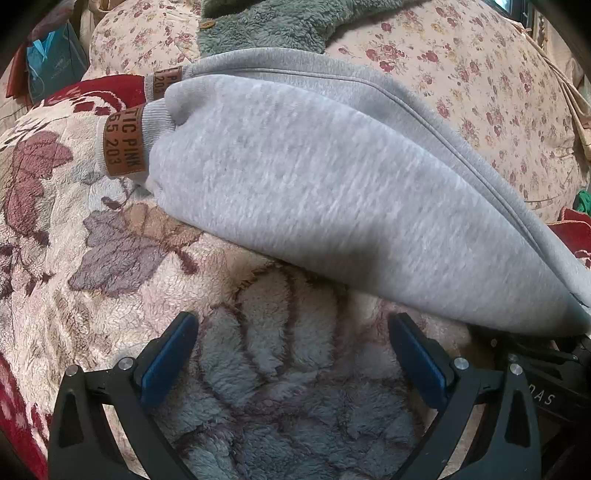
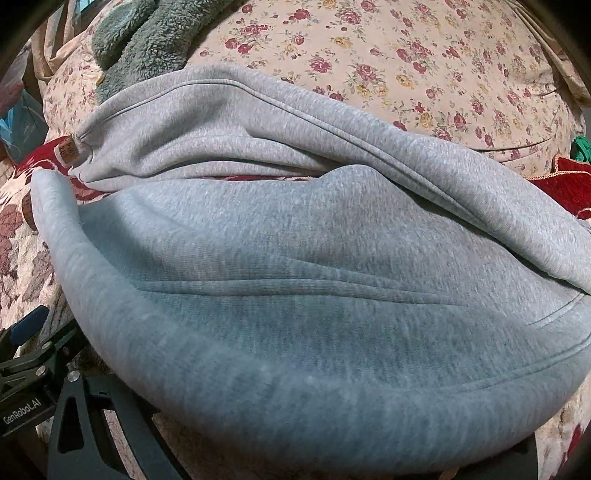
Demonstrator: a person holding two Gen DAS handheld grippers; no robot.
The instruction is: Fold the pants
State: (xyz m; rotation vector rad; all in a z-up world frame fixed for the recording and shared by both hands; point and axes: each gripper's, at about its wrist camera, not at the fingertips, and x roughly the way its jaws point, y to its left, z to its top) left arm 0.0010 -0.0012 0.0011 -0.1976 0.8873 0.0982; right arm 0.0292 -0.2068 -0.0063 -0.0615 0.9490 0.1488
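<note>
Grey sweatpants (image 1: 314, 173) lie on a fleece floral blanket (image 1: 110, 258), the two legs side by side, cuffs with brown leather patches (image 1: 123, 146) at the left. My left gripper (image 1: 293, 347) is open and empty, its blue pads (image 1: 170, 362) just above the blanket, short of the near leg's edge. In the right wrist view the pants (image 2: 295, 277) fill the frame and drape over my right gripper; its fingertips are hidden under the cloth, only the left finger's black frame (image 2: 85, 424) shows.
A floral quilt (image 1: 461, 74) is bunched behind the pants. A grey-green fleece garment (image 1: 266, 26) lies on it at the back. A blue bag (image 1: 51, 70) stands far left. The left gripper's body (image 2: 26, 384) shows at the right view's left edge.
</note>
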